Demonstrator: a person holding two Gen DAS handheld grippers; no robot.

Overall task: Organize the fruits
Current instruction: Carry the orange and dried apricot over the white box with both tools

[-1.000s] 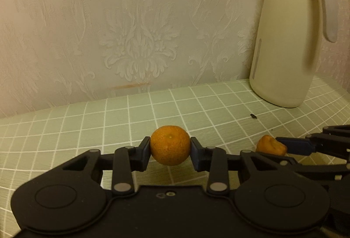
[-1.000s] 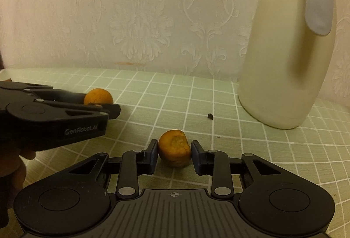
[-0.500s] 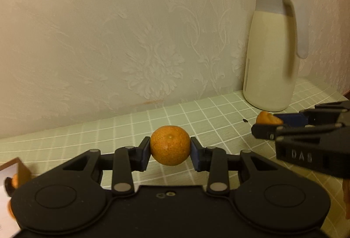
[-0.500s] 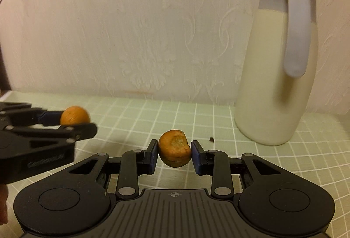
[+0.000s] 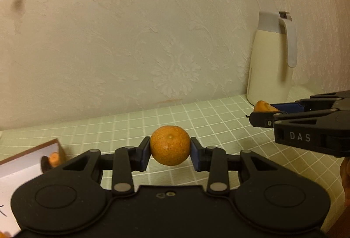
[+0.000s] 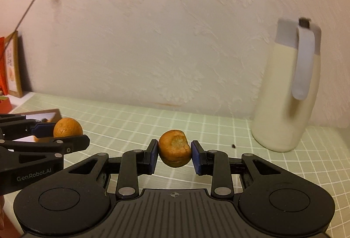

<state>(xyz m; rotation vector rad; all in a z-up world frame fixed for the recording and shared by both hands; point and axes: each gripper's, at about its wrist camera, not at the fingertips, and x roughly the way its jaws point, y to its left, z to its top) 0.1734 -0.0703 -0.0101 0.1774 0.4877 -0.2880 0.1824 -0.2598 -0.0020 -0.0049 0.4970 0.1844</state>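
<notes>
Both fruits are up in the air now, so this looks like the carrying step. The left gripper (image 5: 170, 151) is closed snugly on a round mandarin (image 5: 170, 145), with a blue pad pressed on each side. The right gripper (image 6: 175, 156) is squeezed shut on a dented, squashed-looking mandarin (image 6: 175, 151). Both fruits hang above the green checked tablecloth (image 5: 196, 113), out from the wall. At the table's left edge sits a white box with a brown rim (image 5: 28, 157), and something orange seems to be inside it, though it is blurry. That box is probably where the fruit goes, so the next move calls for swinging left and going down over it before letting go. A second ago both fruits were low by the cloth; since then both grippers have gone up and pulled back, the cream jug (image 6: 284, 93) by the wall looks farther off, and the box has come into view.
</notes>
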